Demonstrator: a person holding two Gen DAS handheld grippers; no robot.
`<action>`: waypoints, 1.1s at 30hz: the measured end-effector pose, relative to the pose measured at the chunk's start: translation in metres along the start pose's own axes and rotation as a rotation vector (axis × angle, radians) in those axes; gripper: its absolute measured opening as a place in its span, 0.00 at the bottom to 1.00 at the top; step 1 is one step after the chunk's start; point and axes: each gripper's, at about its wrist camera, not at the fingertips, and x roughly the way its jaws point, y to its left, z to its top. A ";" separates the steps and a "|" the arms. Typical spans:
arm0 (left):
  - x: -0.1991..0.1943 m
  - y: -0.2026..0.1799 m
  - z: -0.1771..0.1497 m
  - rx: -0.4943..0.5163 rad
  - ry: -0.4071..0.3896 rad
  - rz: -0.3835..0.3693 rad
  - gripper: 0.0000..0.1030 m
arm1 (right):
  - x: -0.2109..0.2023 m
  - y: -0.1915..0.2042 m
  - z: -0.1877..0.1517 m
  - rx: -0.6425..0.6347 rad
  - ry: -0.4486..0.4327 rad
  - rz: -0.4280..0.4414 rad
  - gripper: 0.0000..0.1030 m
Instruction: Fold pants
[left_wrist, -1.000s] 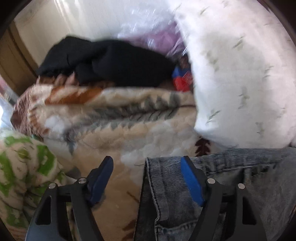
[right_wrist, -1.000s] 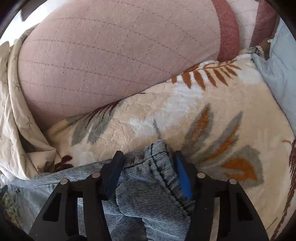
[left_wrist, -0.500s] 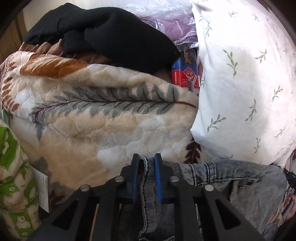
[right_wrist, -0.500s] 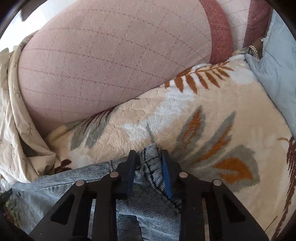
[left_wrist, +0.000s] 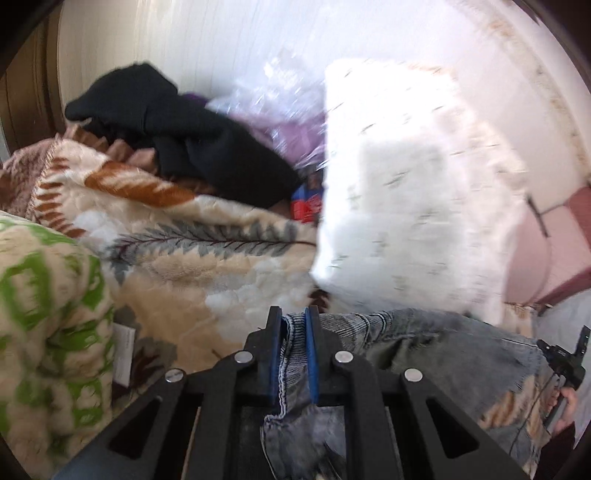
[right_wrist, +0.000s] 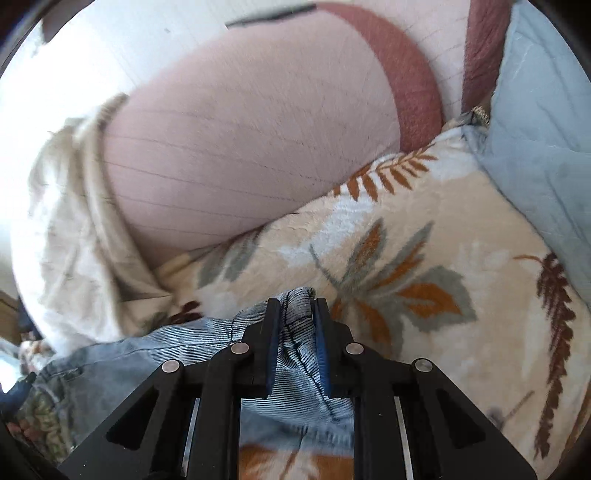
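The pants are grey-blue jeans (left_wrist: 424, 332) lying across a leaf-patterned fleece blanket (left_wrist: 184, 258). In the left wrist view my left gripper (left_wrist: 293, 325) is shut on a stitched corner edge of the denim, which hangs down between the blue pads. In the right wrist view my right gripper (right_wrist: 297, 314) pinches the other corner of the jeans (right_wrist: 166, 350). Its jaws are closing, and the pads press on the bunched fabric. The denim stretches between the two grips, lifted off the blanket. At the left view's right edge, a hand (left_wrist: 567, 402) holds the other tool.
A white leaf-print pillow (left_wrist: 406, 203) stands just beyond the jeans. A black garment (left_wrist: 207, 147) and a plastic bag lie behind, and a green-and-cream blanket (left_wrist: 44, 314) is on the left. A pink quilted cushion (right_wrist: 240, 147) and a blue-grey pillow (right_wrist: 535, 129) border the right side.
Both grippers went from open around the jeans' edge to shut on it. Both then rose, lifting the denim off the blanket, and the left view tilted up toward the wall.
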 end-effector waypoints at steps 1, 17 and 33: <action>-0.001 -0.002 -0.001 0.009 -0.012 -0.010 0.13 | -0.012 0.002 -0.006 0.003 -0.007 0.014 0.16; -0.113 0.026 -0.146 0.061 0.030 -0.060 0.14 | -0.171 -0.081 -0.151 0.032 -0.086 0.089 0.16; -0.087 0.059 -0.245 0.026 0.129 -0.003 0.14 | -0.176 -0.135 -0.266 0.104 -0.002 0.123 0.16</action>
